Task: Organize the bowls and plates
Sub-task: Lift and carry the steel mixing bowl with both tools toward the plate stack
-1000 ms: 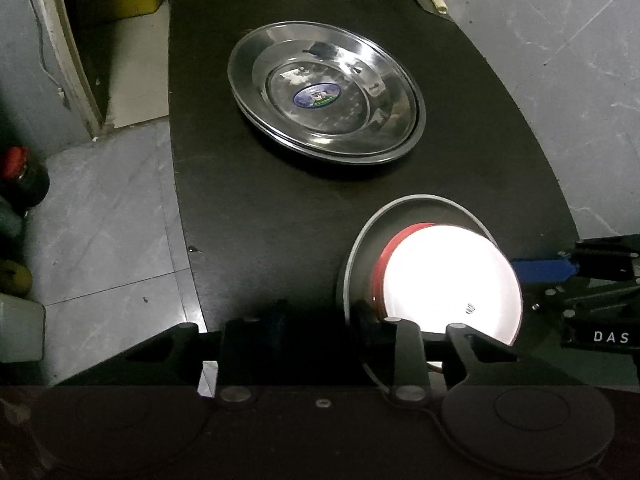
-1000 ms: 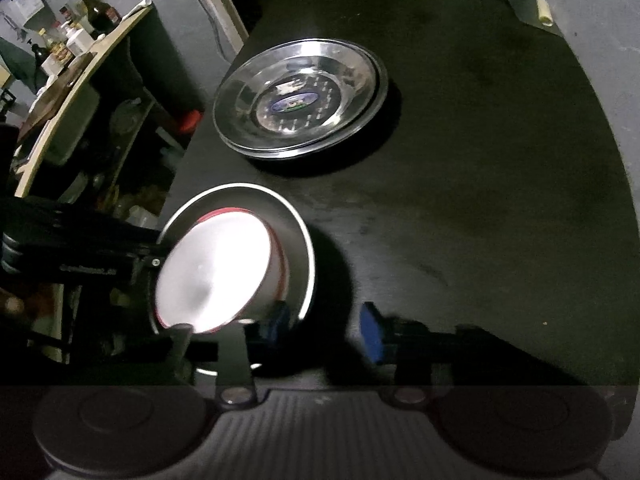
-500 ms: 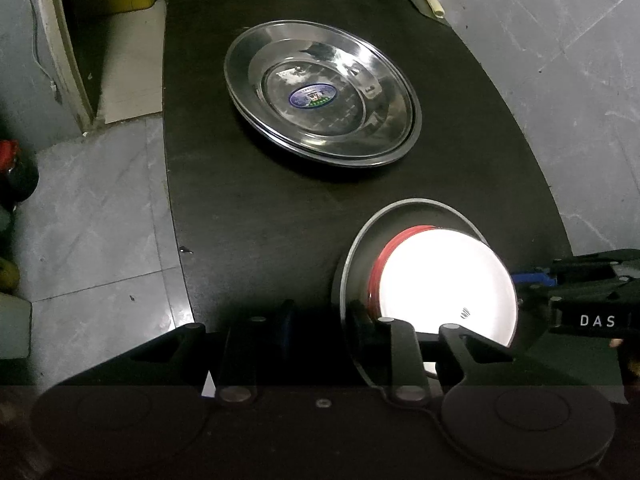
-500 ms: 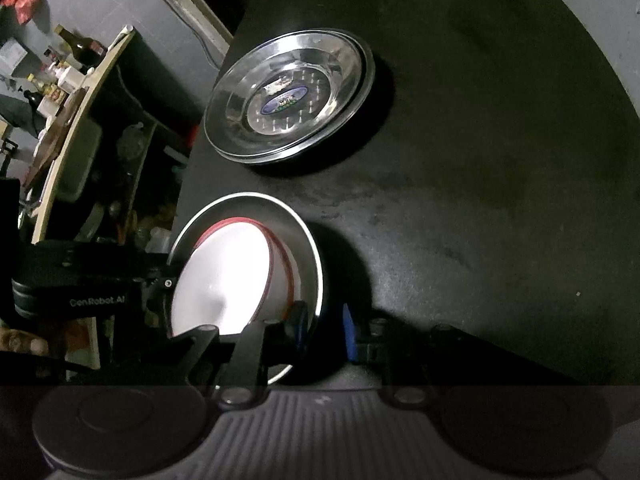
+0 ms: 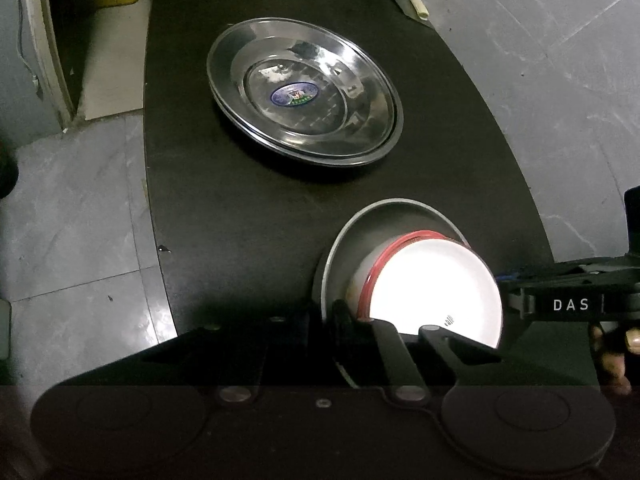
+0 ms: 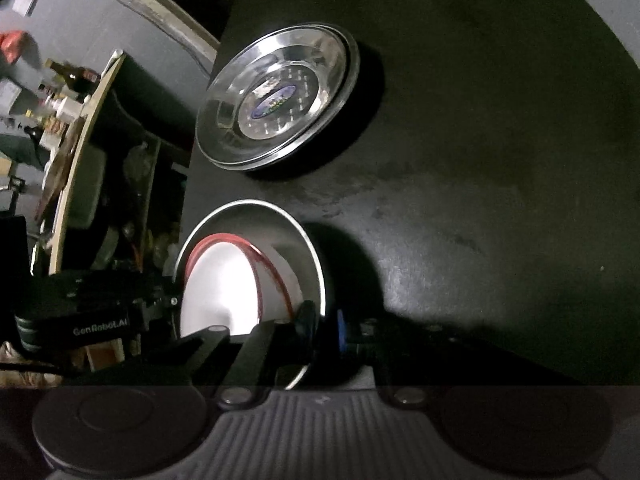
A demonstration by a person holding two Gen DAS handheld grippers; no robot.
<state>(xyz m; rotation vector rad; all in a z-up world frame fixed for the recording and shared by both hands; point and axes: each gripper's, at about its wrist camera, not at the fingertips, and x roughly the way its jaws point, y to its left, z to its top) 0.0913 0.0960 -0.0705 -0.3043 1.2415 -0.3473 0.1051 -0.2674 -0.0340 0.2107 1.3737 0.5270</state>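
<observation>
Both claws have just been closing: a second ago each stood apart astride the grey plate's rim, and now each has pinched onto it. Left claw (image 5: 326, 316) clamps the near-left rim of the grey plate (image 5: 352, 240), one finger outside, one inside. Right claw (image 6: 326, 330) clamps the opposite rim, blue pad outside, dark finger inside. Right view has also rolled and dropped closer since then; the plate fills more of that picture.

Desk (image 5: 248, 208), largest: black, curved, matte, dull sheen on the right side. Its left edge runs close by the grey plate; grey tiled floor (image 5: 72, 232) lies below on that side and again past the far right edge. Broad bare desk surface to the right of both dish groups in the right view, and a clear band between the two groups.

Steel plates (image 5: 304, 96): shiny stack, at least two rims showing, oval blue sticker at centre; sits farther back on the desk, well apart from the grey plate.

Grey plate: matte, pale thin rim, near the desk's front left edge. Whether it is lifted off the desk, cannot tell.

Bowl (image 5: 432, 288): white, glaring bright inside, red rim line; sits in the grey plate, off-centre toward the right claw's side.

Small pale cylinder (image 5: 418, 5) at the desk's far edge.
</observation>
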